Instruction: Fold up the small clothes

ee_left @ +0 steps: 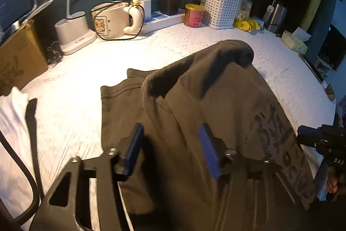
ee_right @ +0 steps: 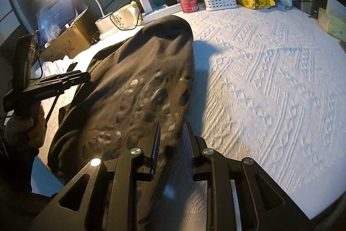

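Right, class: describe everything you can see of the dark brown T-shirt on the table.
The dark brown T-shirt looks like soft cotton jersey with a faded, cracked grey print across it. It lies on the white textured table cover, one layer lifted and draped over another, with a stitched hem flat on the left. The right tongs pinch its near edge; the left tongs straddle the cloth, pads apart.

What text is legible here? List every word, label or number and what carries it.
"DAS": white letters on the right gripper, cut off at the picture's edge.
Print on the dark shirt: too blurred.
Labels on the red can, mug and yellow packet: too small.
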